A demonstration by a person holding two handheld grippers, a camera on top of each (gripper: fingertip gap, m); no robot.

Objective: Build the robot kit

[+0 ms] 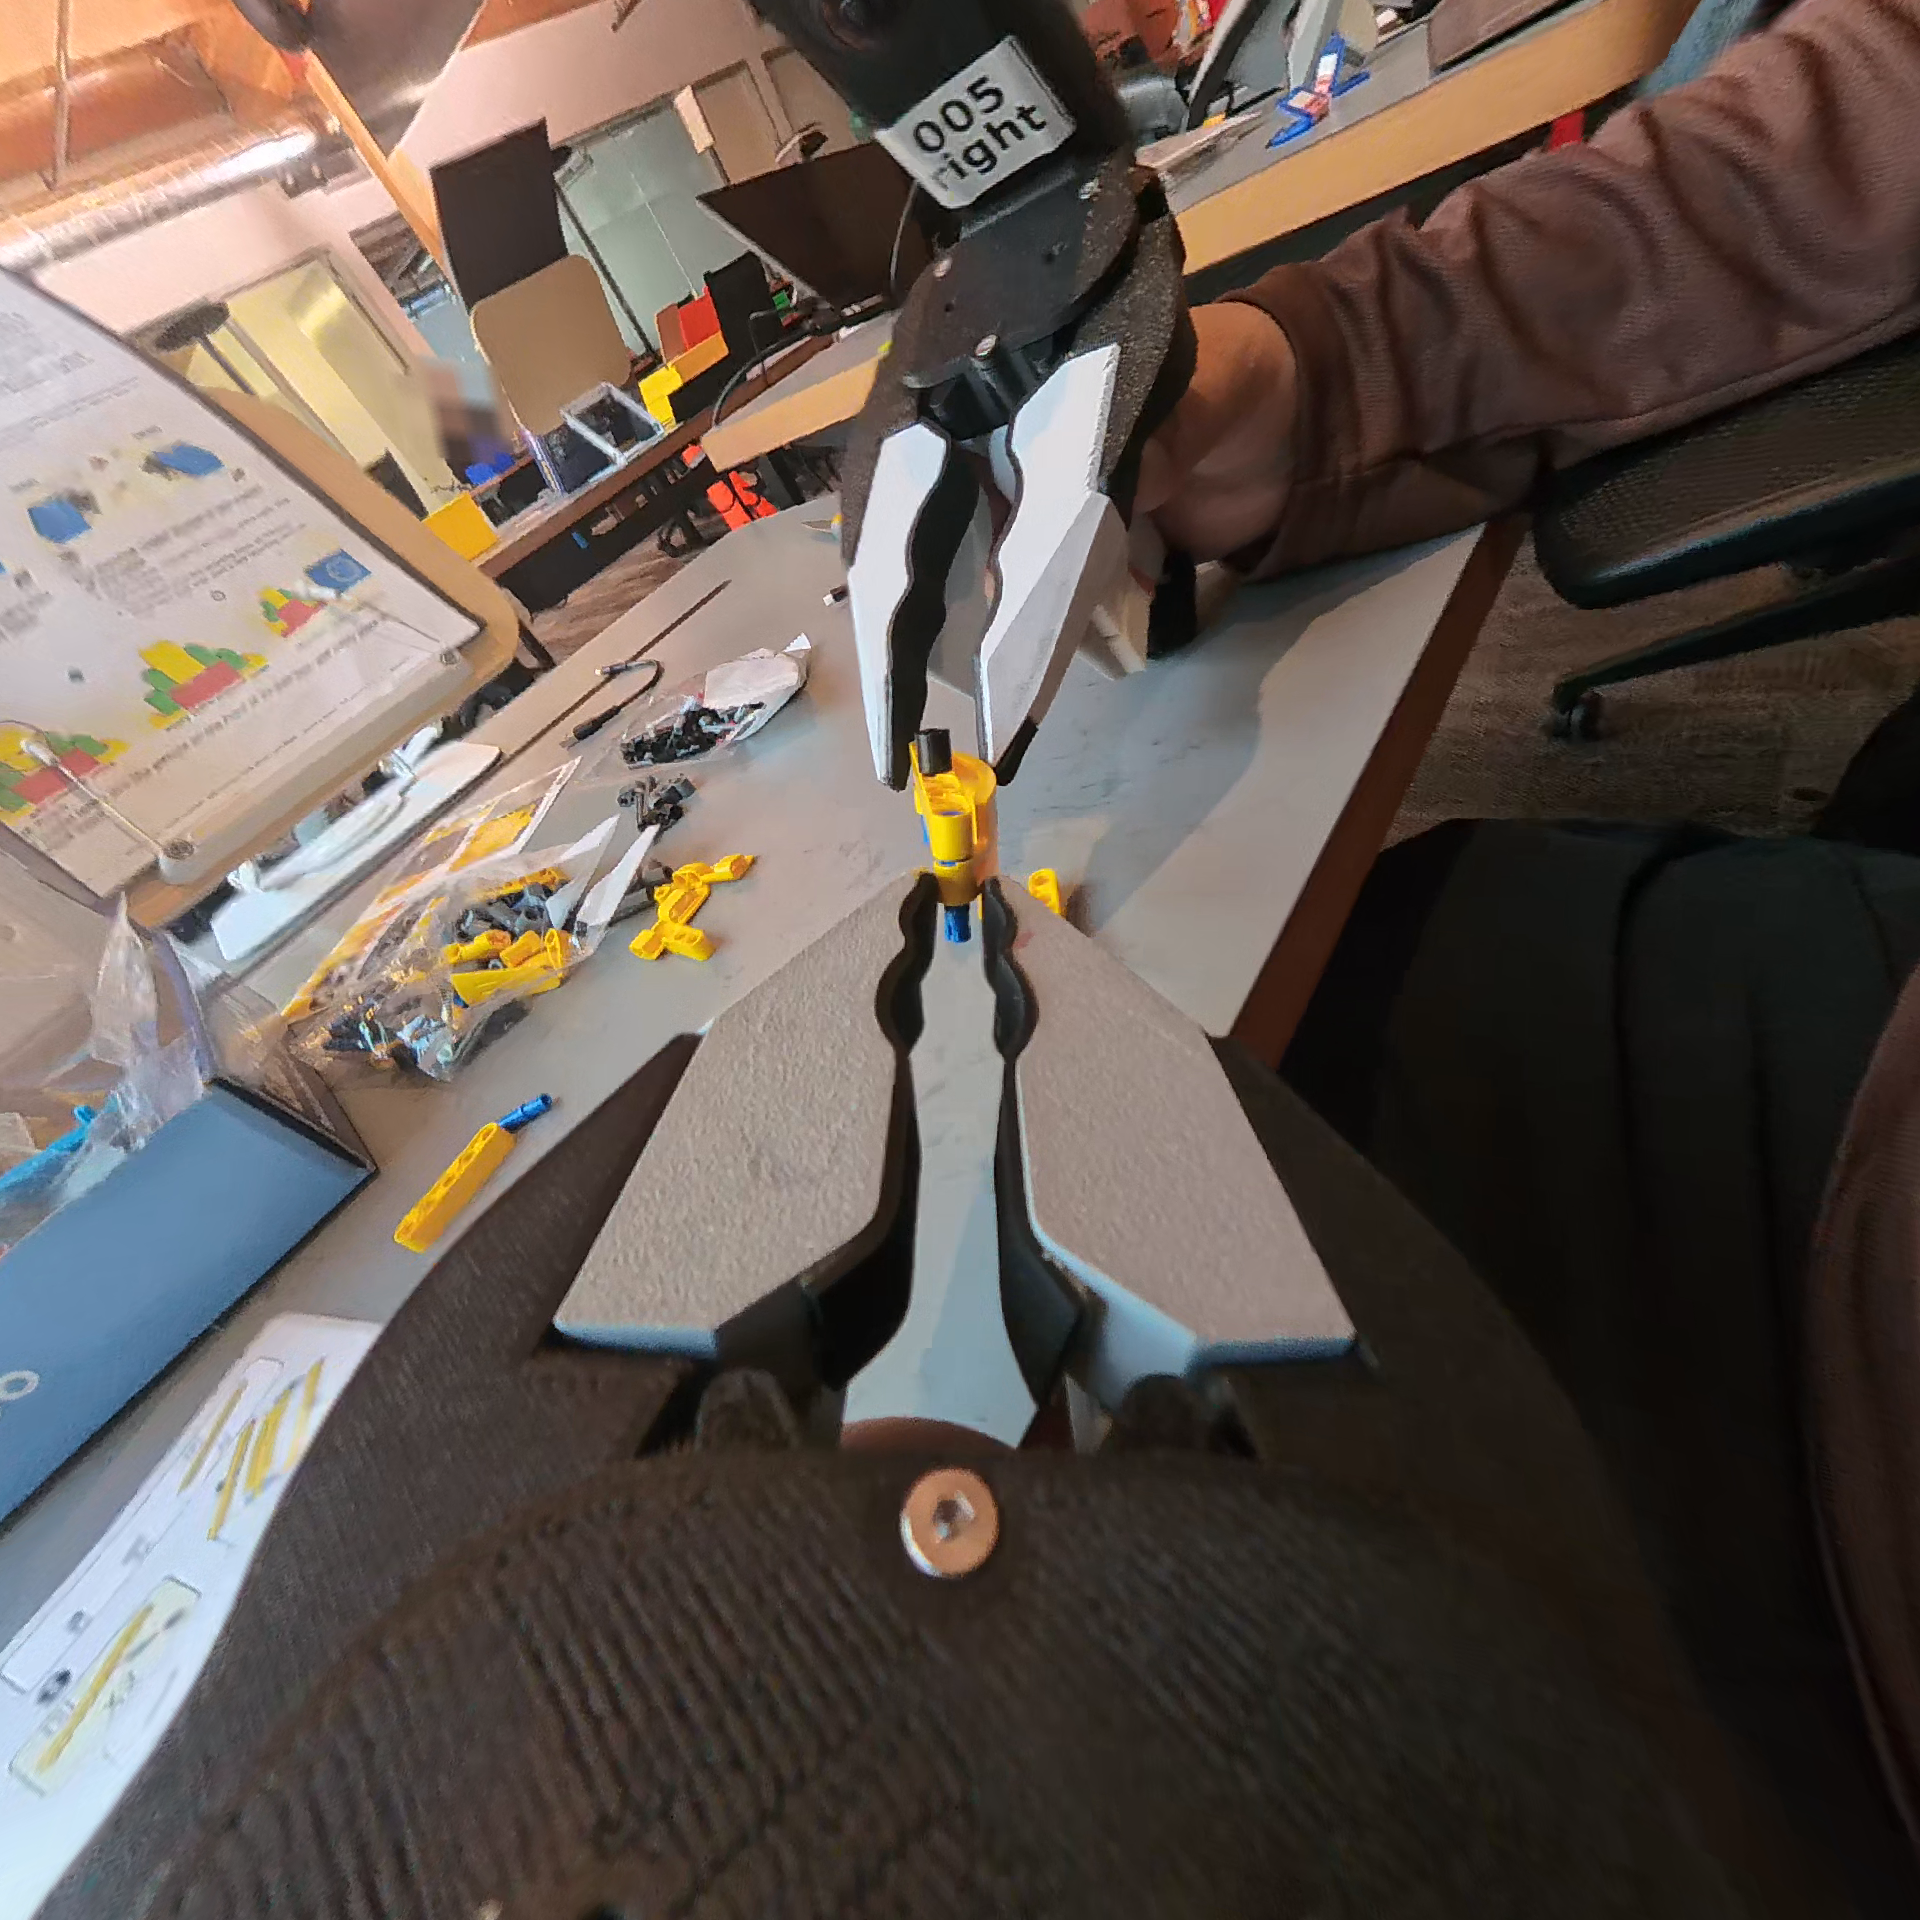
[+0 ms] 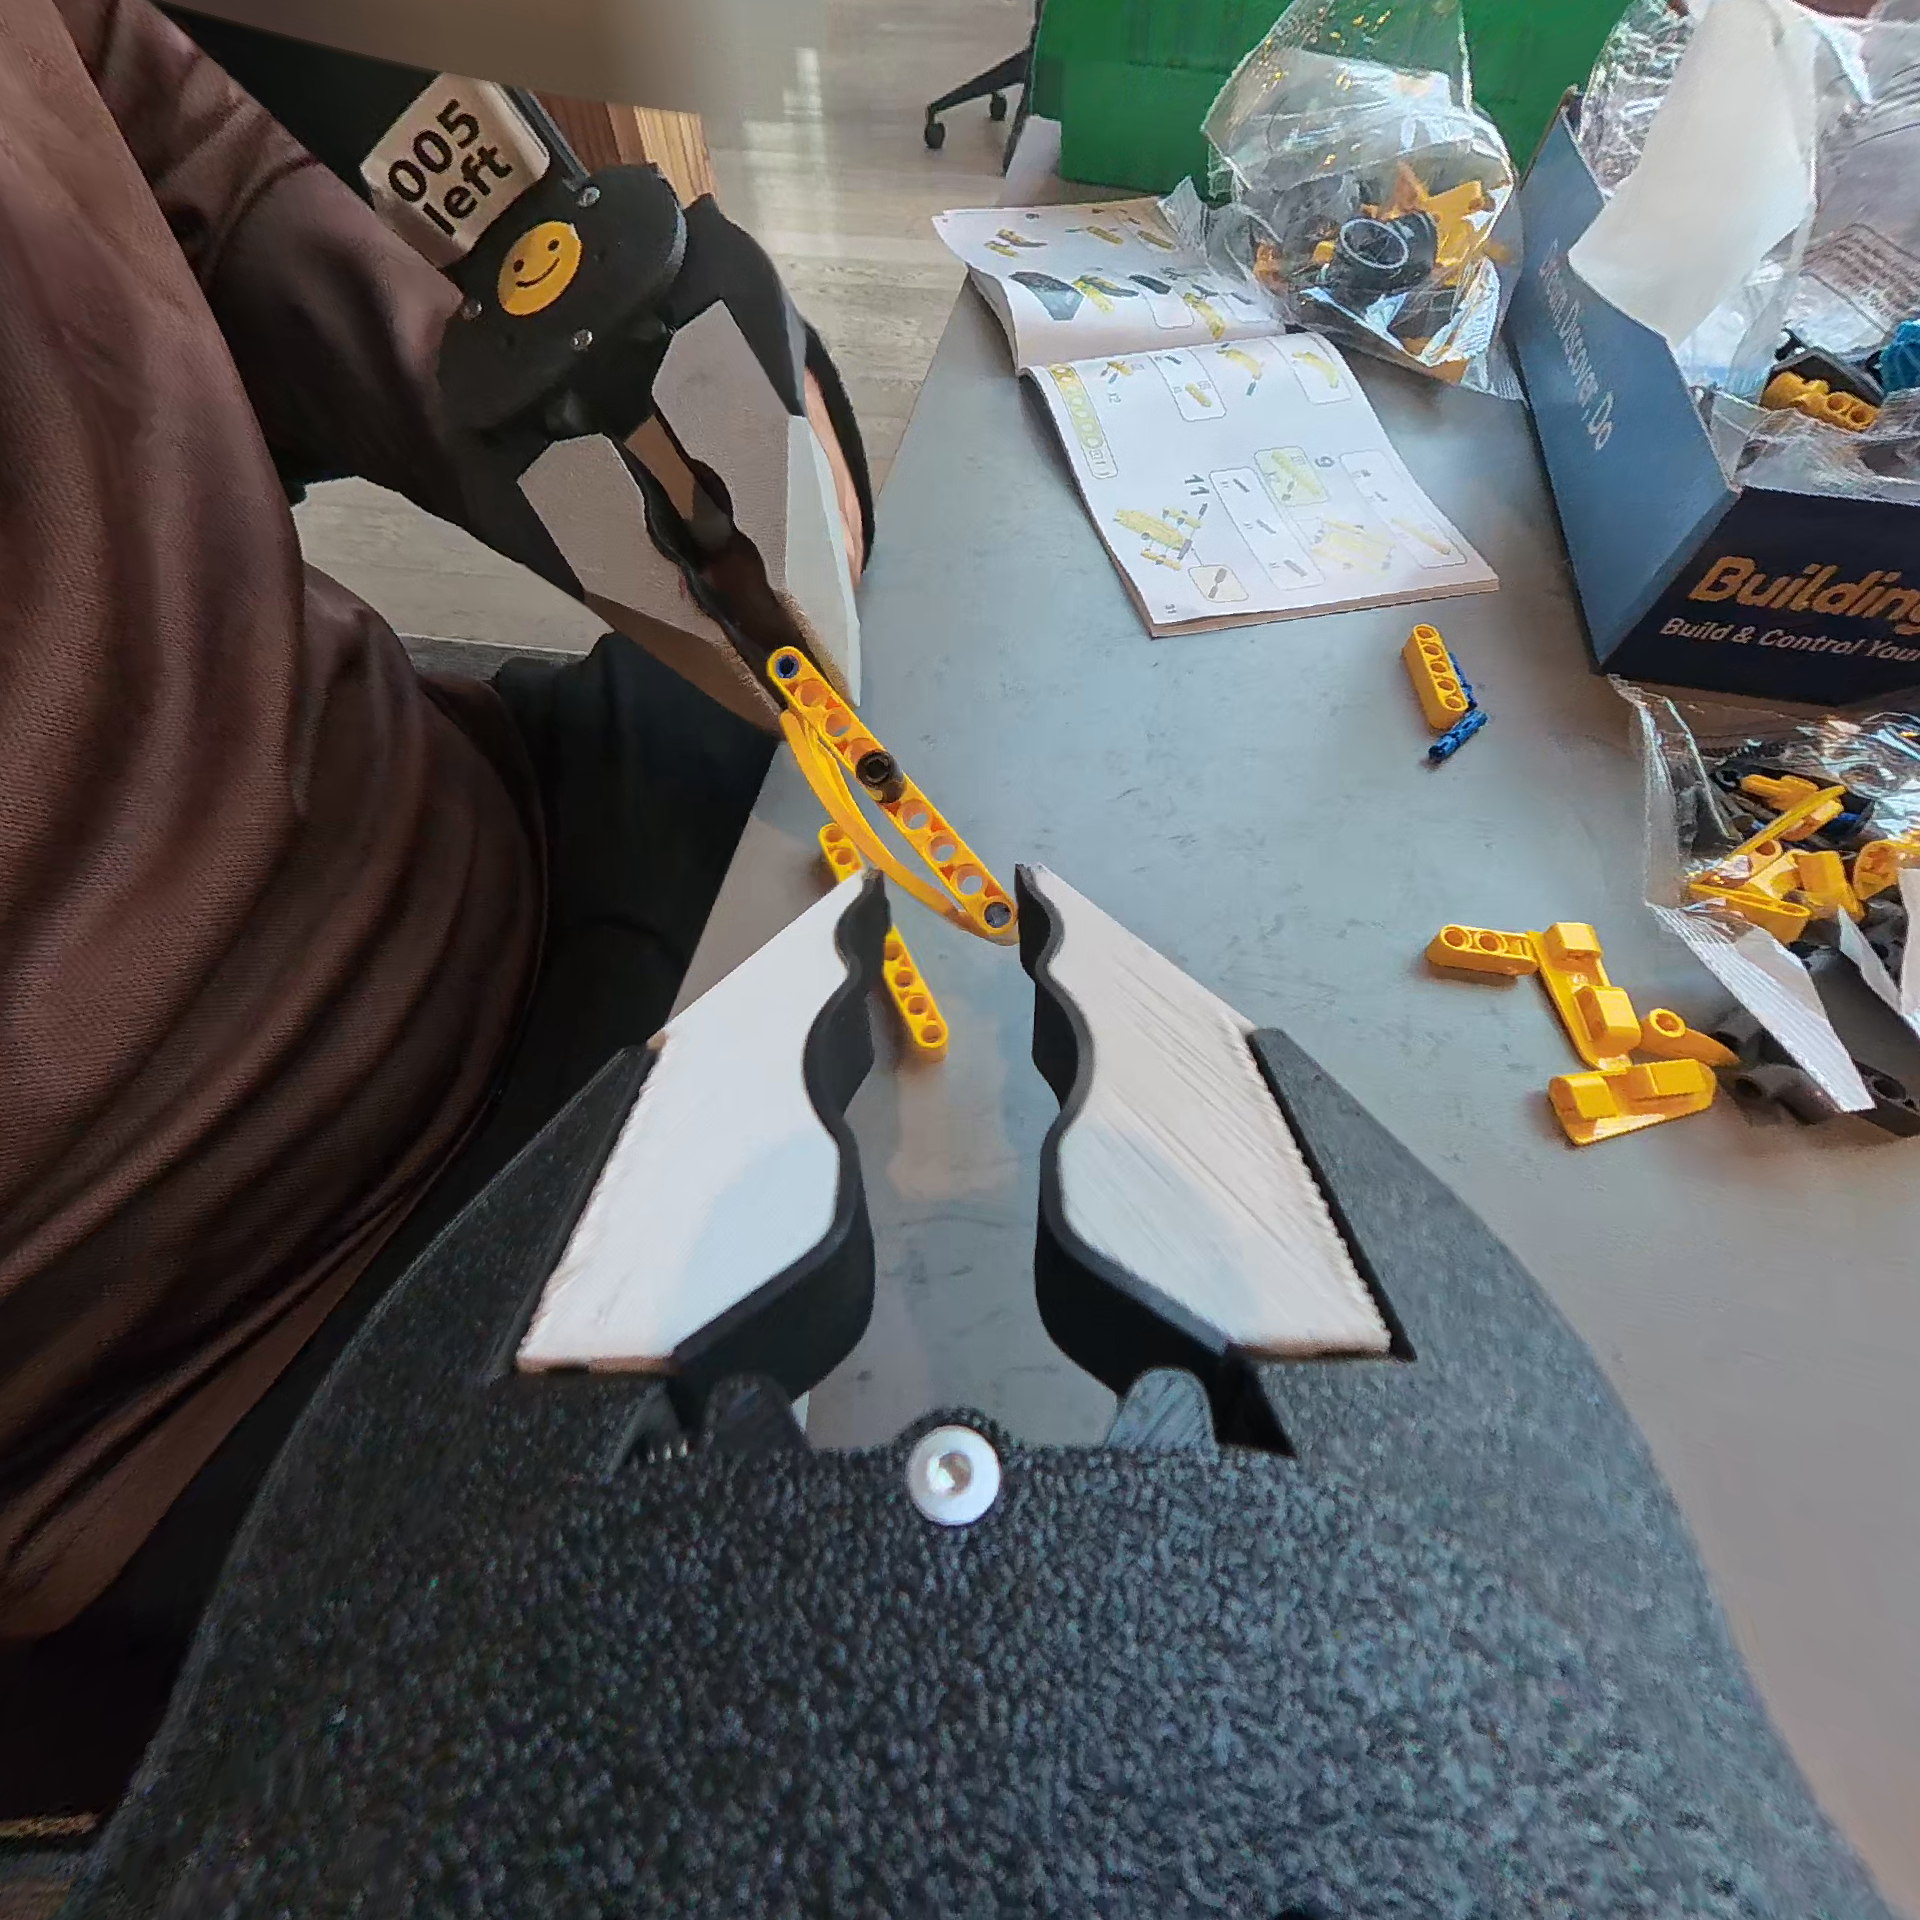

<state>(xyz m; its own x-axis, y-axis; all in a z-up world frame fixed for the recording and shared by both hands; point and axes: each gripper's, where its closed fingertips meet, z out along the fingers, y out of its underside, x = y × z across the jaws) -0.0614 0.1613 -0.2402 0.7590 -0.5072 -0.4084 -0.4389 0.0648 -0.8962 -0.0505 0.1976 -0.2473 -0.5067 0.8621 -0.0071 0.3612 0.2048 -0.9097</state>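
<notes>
Your left hand-held gripper [image 1: 954, 902] is clamped on one end of a yellow beam assembly [image 1: 954, 821], jaws nearly together with a blue pin showing at the pinched end. In the right wrist view the same assembly [image 2: 894, 800] reads as a long yellow holed beam with a black pin [image 2: 876, 769] stuck through near its middle and a thin curved yellow piece along it. It hangs in the air over the near edge of the grey surface [image 2: 1195, 790], tilted, one end in the left hand-held gripper [image 2: 781, 649], the other end down by your right one.

Your right hand-held gripper [image 2: 945, 891] is open, jaws apart, holding nothing. Its tips sit on either side of the free end of the beam; can't tell if a fingertip touches it. In the left wrist view the right hand-held gripper [image 1: 940, 764] points down onto the top of the assembly, black pin between its tips.

On the surface: a short yellow beam [image 2: 912, 992] under the right jaws, another yellow beam with a blue pin [image 2: 1439, 681] farther out, a loose cluster of yellow parts [image 2: 1590, 1023], an open instruction booklet [image 2: 1247, 457], clear bags of parts [image 2: 1766, 842], and a dark blue box [image 2: 1642, 499] with more bags in it. An instruction board [image 1: 208, 582] stands on the left in the left wrist view. Your brown sleeve [image 1: 1558, 312] is visible behind the right hand-held gripper.
</notes>
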